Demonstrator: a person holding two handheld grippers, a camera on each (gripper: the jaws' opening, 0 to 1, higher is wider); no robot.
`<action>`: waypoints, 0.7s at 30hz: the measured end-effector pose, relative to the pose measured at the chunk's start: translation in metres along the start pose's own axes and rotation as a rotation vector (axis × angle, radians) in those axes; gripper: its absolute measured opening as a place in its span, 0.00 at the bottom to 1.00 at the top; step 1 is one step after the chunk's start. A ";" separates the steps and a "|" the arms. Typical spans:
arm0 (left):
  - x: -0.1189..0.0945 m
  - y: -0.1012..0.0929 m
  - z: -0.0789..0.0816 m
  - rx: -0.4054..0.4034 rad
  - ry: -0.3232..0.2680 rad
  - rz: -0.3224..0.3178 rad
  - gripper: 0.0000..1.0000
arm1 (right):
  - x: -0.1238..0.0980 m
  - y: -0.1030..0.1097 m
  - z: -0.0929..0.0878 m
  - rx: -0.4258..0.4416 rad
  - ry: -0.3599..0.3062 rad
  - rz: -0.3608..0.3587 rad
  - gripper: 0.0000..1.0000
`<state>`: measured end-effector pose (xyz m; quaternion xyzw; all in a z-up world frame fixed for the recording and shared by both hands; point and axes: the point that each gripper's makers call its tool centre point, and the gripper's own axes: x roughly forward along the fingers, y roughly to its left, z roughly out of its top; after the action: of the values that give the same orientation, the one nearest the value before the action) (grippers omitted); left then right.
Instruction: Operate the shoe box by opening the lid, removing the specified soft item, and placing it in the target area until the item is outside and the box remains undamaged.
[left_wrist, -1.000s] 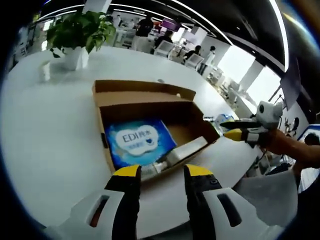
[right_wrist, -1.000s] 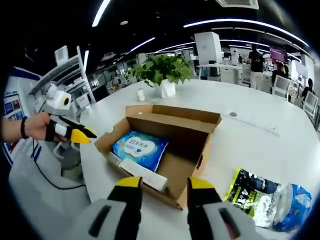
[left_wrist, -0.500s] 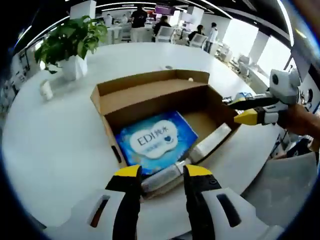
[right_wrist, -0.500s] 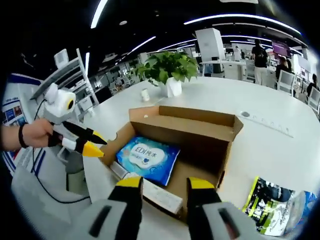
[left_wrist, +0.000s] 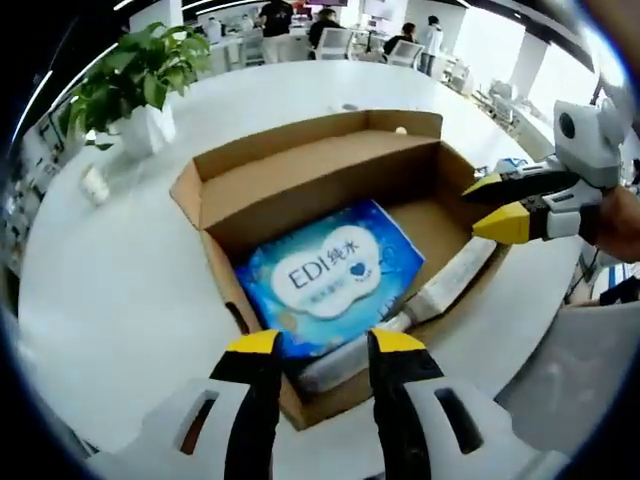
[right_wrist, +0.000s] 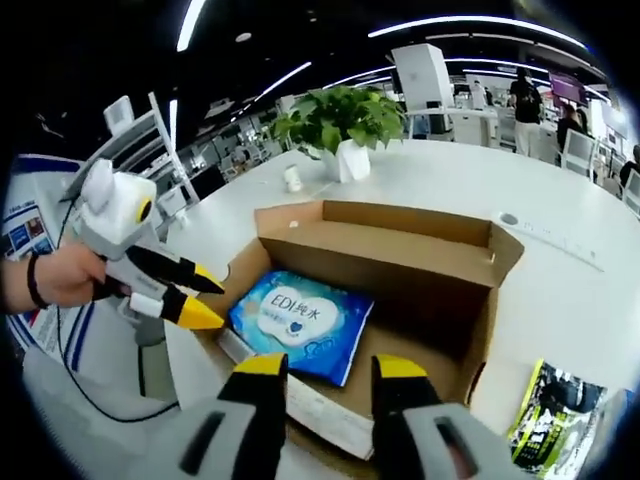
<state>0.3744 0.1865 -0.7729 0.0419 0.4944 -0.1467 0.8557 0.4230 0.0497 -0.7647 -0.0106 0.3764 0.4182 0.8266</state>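
Here, the brown cardboard shoe box (left_wrist: 330, 200) stands open on the round white table (left_wrist: 120, 290), its lid folded back on the far side. Inside it lies the blue soft pack with a white cloud label (left_wrist: 330, 275), flat on the bottom and toward one side of the box. Just beside the pack, along the near wall, lies a long white carton (left_wrist: 450, 285). My left gripper (left_wrist: 318, 345) hangs over the near edge of the box, its yellow-tipped jaws a little apart, and nothing is between them. In the left gripper view my right gripper (left_wrist: 495, 205) comes in from the right, over the box corner, its yellow tips also parted and holding nothing. In the right gripper view my right gripper (right_wrist: 318, 368) is above the near wall of the shoe box (right_wrist: 400, 260), and the blue pack (right_wrist: 300, 322) lies below it. My left gripper (right_wrist: 205, 300) is at the left, near the box edge, held by my hand (right_wrist: 60, 275). A green plant in a white pot (right_wrist: 340, 125) stands behind the box, and a dark printed bag (right_wrist: 560, 410) lies on the table at the right, apart from the box.
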 end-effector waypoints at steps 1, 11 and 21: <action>0.002 0.000 0.001 0.010 0.007 0.006 0.34 | 0.003 -0.001 -0.001 0.007 0.009 -0.001 0.30; 0.006 0.001 0.006 0.013 0.024 0.015 0.36 | 0.034 -0.005 -0.003 0.042 0.076 -0.002 0.30; 0.003 0.001 0.006 0.003 0.014 0.000 0.36 | 0.062 -0.014 -0.015 0.098 0.150 -0.009 0.31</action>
<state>0.3813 0.1860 -0.7729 0.0444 0.5002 -0.1472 0.8521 0.4466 0.0777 -0.8182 -0.0033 0.4571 0.3937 0.7976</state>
